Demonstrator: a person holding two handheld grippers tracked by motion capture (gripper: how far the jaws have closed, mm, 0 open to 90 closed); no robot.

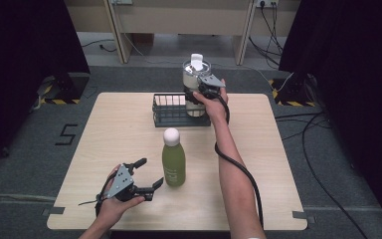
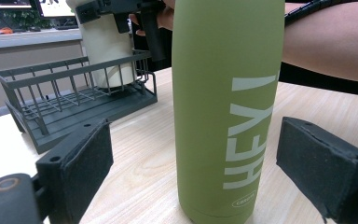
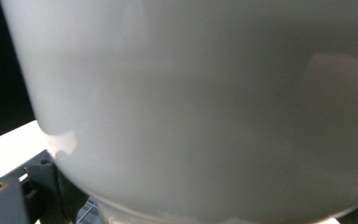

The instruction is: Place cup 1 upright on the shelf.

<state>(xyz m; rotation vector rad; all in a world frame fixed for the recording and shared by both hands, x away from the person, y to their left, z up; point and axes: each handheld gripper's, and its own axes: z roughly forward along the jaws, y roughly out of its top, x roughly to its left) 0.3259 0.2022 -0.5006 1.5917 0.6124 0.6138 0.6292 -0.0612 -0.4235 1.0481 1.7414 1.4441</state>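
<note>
The right gripper [image 1: 199, 94] is clamped on the white cup [image 1: 195, 84], which stands in the right end of the wire rack [image 1: 171, 112] near the worktop's [image 1: 119, 139] far edge. The left gripper [image 1: 146, 174] is spread wide near the front edge, one jaw on each side of the green bottle [image 1: 173, 162] standing upright mid-worktop, neither touching it.

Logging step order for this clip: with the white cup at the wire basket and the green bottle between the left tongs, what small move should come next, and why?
Probably close the left tongs on the green bottle. Their jaws stand open on either side of it, not touching, and it stands upright on the table. The right tongs are at the white cup, over the wire basket's right end.
</note>
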